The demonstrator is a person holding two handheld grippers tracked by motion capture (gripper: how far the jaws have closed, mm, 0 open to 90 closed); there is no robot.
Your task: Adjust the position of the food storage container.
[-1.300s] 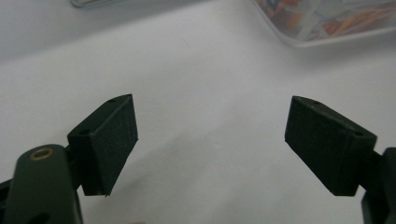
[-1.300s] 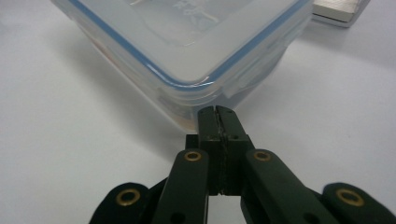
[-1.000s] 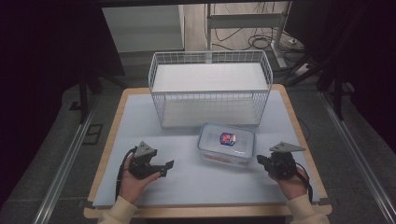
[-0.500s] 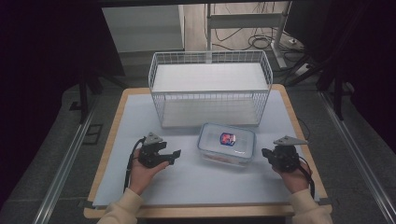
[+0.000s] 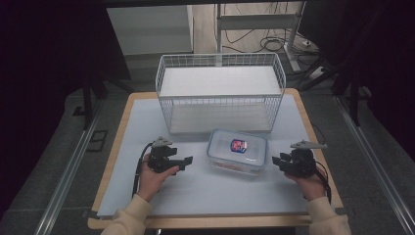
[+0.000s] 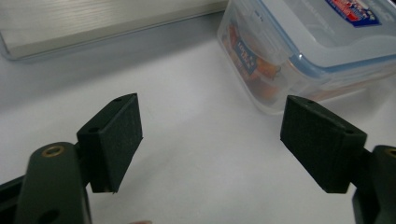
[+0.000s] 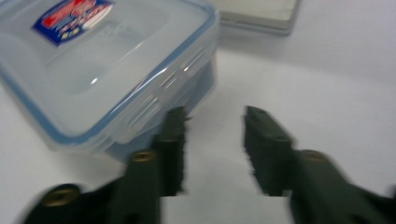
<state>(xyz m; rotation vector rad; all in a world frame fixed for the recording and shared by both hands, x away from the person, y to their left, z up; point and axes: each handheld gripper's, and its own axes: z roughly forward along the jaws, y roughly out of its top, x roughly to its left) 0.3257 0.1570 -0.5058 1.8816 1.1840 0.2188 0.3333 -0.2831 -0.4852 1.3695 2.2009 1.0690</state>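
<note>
Table (image 5: 205, 196): both grippers flanking container (image 5: 238, 149).

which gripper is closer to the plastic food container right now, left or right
Roughly a tie, the right slightly closer. The right gripper sits just off the container's right end, jaws open and nearly at its corner. The left gripper is off its left end, open, with a small gap.

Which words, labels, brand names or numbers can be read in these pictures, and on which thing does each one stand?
No text can be read.
Blue and red sticker on the lid of the clear food container: it carries print, too blurred and small to read.
Blue packet seen through the container's side wall: white lettering, too blurred to read.
Wire basket, table and both grippers: no text seen.
</note>
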